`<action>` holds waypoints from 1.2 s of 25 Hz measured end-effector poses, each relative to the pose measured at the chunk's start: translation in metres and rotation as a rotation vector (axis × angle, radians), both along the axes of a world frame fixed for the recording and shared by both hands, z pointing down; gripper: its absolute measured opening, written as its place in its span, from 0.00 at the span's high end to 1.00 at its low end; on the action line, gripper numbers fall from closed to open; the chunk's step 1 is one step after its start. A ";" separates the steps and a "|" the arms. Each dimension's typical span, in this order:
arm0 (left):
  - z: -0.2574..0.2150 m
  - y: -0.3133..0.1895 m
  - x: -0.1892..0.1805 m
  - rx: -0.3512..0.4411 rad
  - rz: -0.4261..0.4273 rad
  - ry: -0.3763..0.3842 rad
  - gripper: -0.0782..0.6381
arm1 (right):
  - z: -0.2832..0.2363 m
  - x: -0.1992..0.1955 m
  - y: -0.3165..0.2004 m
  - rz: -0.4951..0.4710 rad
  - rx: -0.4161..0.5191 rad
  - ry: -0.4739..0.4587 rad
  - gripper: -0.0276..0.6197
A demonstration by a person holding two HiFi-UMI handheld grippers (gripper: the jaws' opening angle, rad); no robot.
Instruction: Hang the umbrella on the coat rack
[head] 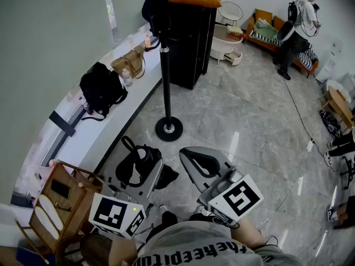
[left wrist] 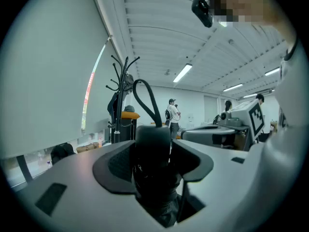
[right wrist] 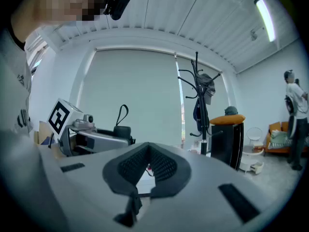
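Meanwhile, the left gripper clamps the folded black umbrella upright, well short of the coat rack at the window ledge's edge. The right gripper, closed, carries nothing. The thin strap loop could miss its hook, and the umbrella would drop.

Closed hand-held gripper facing coat rack

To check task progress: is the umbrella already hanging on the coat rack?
No, the umbrella is clamped in the left claw, well short of the coat rack.
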State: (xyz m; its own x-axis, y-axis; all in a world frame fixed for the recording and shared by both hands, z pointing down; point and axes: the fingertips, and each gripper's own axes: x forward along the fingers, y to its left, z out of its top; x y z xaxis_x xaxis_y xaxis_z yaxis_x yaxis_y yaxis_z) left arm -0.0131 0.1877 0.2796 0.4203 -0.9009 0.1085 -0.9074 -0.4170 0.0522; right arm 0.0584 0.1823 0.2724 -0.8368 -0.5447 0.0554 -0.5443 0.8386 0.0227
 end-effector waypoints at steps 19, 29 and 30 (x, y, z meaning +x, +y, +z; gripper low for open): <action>0.006 -0.016 -0.040 0.002 0.086 -0.017 0.55 | 0.006 -0.040 -0.013 0.078 -0.005 -0.045 0.94; 0.021 -0.040 -0.045 -0.034 0.121 0.002 0.55 | 0.020 -0.039 -0.036 0.153 -0.011 -0.022 0.94; 0.021 -0.044 -0.045 -0.034 0.117 0.000 0.55 | 0.022 -0.040 -0.041 0.152 -0.019 -0.017 0.94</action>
